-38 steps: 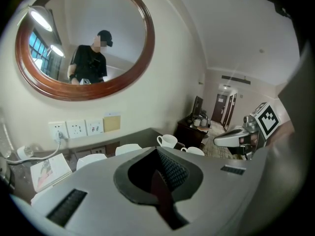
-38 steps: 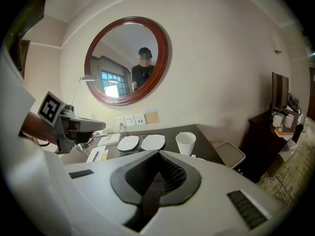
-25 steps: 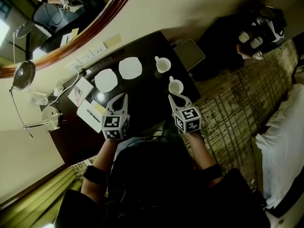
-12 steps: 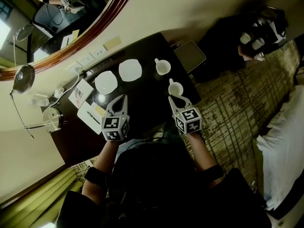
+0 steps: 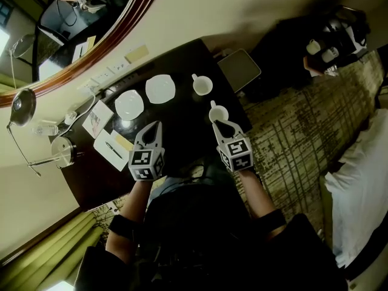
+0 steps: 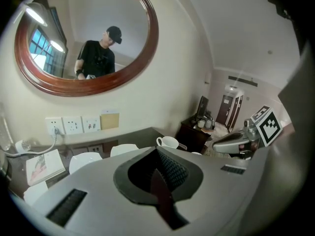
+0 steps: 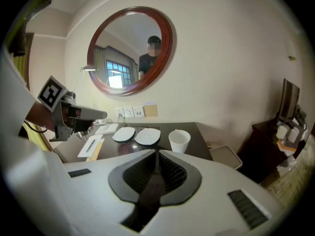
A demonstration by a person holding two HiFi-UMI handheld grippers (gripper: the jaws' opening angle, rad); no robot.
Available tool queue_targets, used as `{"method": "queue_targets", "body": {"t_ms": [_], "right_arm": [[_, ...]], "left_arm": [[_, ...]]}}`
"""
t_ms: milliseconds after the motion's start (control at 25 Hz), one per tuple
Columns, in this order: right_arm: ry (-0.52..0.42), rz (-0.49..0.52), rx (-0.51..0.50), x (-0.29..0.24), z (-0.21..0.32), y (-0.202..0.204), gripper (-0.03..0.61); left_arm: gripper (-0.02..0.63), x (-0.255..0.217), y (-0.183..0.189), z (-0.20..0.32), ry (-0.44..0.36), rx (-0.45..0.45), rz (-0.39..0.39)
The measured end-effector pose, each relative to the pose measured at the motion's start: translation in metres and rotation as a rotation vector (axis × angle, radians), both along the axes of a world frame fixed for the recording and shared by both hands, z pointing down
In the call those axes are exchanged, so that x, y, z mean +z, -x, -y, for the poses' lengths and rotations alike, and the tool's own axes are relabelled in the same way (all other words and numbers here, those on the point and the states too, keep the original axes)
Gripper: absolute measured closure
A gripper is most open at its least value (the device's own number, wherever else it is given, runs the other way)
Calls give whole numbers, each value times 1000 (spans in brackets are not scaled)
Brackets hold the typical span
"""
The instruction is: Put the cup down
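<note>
While the person's left forearm [image 5: 134, 202] and right forearm [image 5: 257, 199] both reach forward from the dark-clad body, each carries its tool angled down towards the dark table [image 5: 182, 123], marker cubes nearest the person and tips pointing away.

The right gripper [image 5: 220, 123] sits near the table's right edge. Its jaws have just been opening and now stand parted by a thin slit only (the right gripper view shows a narrow dark line between the pads), with nothing between them. The cup [image 5: 218, 113] stands upright on the table directly beyond those tips. In the head view the tips overlap its near rim, so I cannot tell whether they touch it. From the right gripper's own view the cup appears just past the jaws and a little to the right, resting on the tabletop.

The left gripper [image 5: 155, 126] hangs over the near middle of the table, well apart from the cup, roughly level with its partner. Its jaws are pressed together on nothing.

Farther back, a second cup [image 5: 202, 85] stands near the far right corner. Two white saucers lie to its left, one [image 5: 160, 88] just beside it and the other [image 5: 130, 104] next along. A notepad [image 5: 110, 149] lies at the left of the table, and a grey tray [image 5: 240, 70] sits off the table's right corner.
</note>
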State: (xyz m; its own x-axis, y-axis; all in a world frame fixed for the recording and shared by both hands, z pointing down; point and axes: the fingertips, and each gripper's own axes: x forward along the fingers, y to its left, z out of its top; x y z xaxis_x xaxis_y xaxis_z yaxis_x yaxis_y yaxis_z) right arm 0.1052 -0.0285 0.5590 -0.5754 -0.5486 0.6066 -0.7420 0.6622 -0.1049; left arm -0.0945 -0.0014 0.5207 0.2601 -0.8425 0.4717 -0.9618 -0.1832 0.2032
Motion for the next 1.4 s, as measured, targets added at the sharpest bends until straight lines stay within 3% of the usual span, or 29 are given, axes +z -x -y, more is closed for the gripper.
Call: {"method": "queue_targets", "body": {"t_ms": [80,160,240,360,400,480,720,1160,1400], "right_arm": [[9,-76,-17,3,4,-4,521],[47,-132,-35,5,6,-4,401],[80,-170,-75,17,9,-4,321],[140,-260,-153,38,11,-7,135],[156,-288,-182,46,13,-8,91],[173,-330,-236,64,17,-7,68],[227,-433,-333,96,31,-5,55],[267,-467,-436,133,39,-5,58],[301,-436,-475,137,33,-3,130]], "left_arm": [[611,-4,-8,1,14,-9,-8],[611,-8,-14,2,31,-19,-14],[611,-5,-17,2,37,-23,-14],[611,2,-22,1,47,-24,-18],[611,5,-25,1,51,-22,-18],[611,10,-29,1,61,-17,-15],[611,24,-42,0,67,24,-3],[611,37,-64,11,96,27,6],[611,41,-65,15,96,3,11]]}}
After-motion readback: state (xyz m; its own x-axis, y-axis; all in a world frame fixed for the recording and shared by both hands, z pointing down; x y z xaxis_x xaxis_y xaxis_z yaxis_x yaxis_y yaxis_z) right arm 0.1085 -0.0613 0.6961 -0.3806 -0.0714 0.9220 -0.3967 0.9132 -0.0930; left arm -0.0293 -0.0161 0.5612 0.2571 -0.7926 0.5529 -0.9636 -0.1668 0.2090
